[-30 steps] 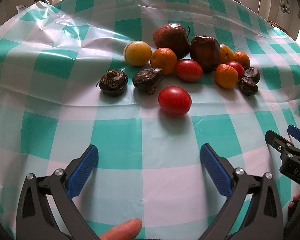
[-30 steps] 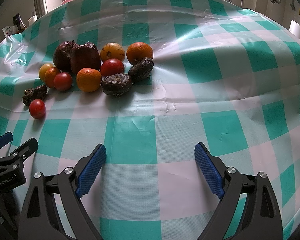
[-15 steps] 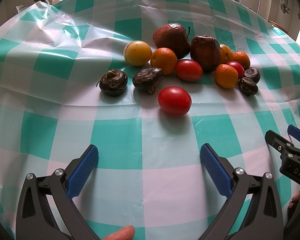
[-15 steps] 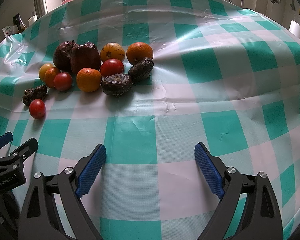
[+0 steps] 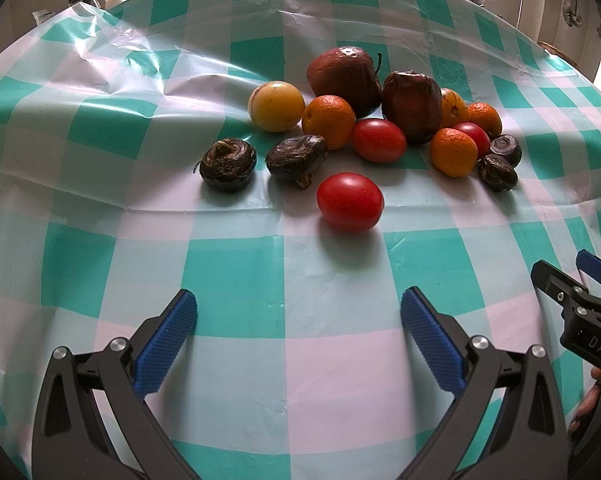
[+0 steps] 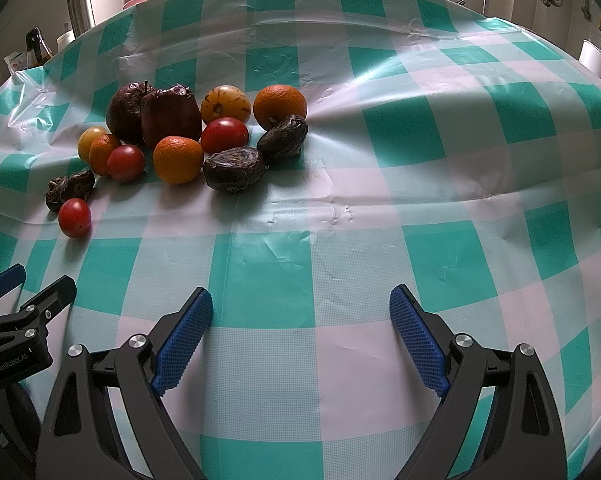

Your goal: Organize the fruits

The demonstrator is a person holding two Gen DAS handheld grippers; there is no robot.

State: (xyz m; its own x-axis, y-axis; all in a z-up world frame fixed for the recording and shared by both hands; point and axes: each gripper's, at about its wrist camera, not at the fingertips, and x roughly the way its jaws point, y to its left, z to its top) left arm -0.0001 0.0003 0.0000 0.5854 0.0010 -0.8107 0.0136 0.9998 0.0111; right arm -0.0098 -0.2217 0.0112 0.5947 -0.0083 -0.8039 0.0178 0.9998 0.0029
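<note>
The left gripper point(image 5: 298, 326) and the right gripper point(image 6: 300, 328) both hover with jaws spread wide, holding nothing and touching nothing. The fruits point(image 5: 364, 128) lie clustered on the desk point(image 5: 260, 280) ahead of the left gripper; one red tomato point(image 5: 349, 202) sits nearest it. From the right gripper they lie ahead and leftward. A teal-and-white checked cloth point(image 6: 420, 200) covers the desk.

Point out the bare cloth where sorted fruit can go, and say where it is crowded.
Free: the checked cloth right of the orange, and the strip between the open right tool and the fruit. Also left of the dark bulb. Crowded: around the two apples, where fruit touches.
</note>
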